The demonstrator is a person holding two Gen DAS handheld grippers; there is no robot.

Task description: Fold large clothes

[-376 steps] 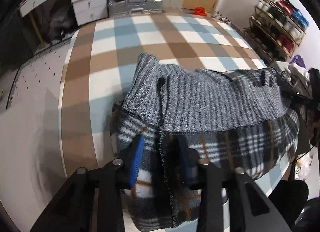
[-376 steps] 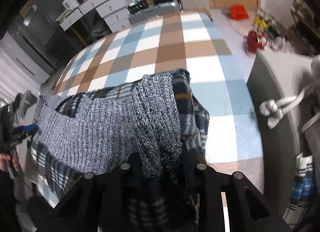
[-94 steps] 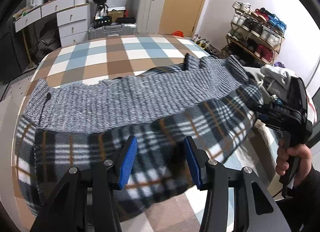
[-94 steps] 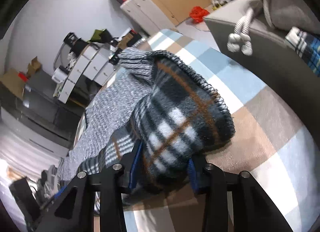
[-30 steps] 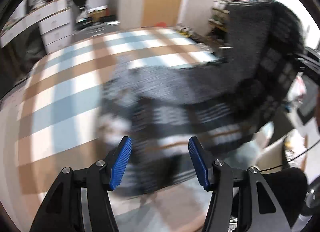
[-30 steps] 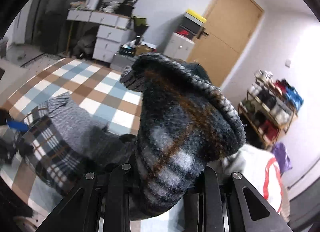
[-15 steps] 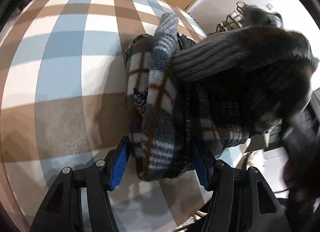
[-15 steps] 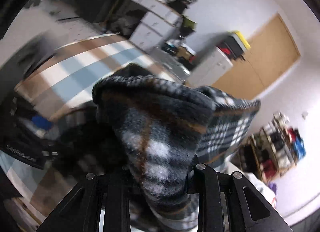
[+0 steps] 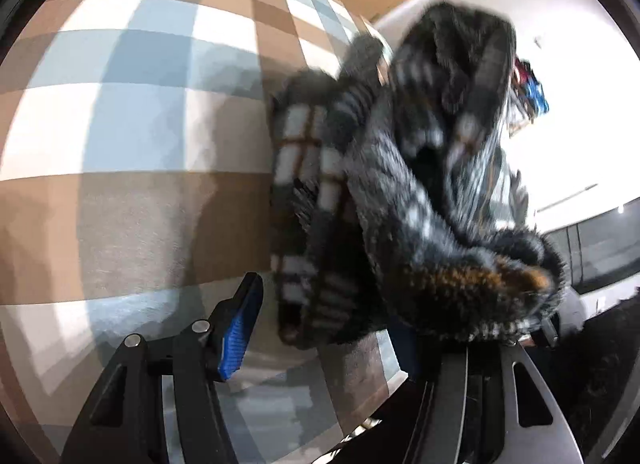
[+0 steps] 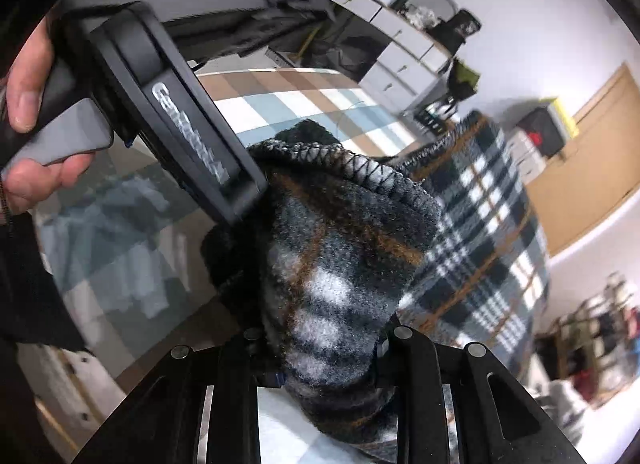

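Plaid garment [image 10: 340,284] now bunched over left gripper [image 9: 320,328].

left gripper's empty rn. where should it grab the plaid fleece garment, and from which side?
Probably the hanging folded edge of the plaid fleece garment, just ahead of the left gripper. It hangs nearly upright over the checked bedcover, so come straight forward, one finger on each side. The right gripper already pinches another bunch.

Left wrist view looked steeply down, close over the checked bedspread [image 9: 132,112], right wrist view faced across it toward the white drawers [image 10: 400,48], both shared the plaid garment [image 9: 400,192].
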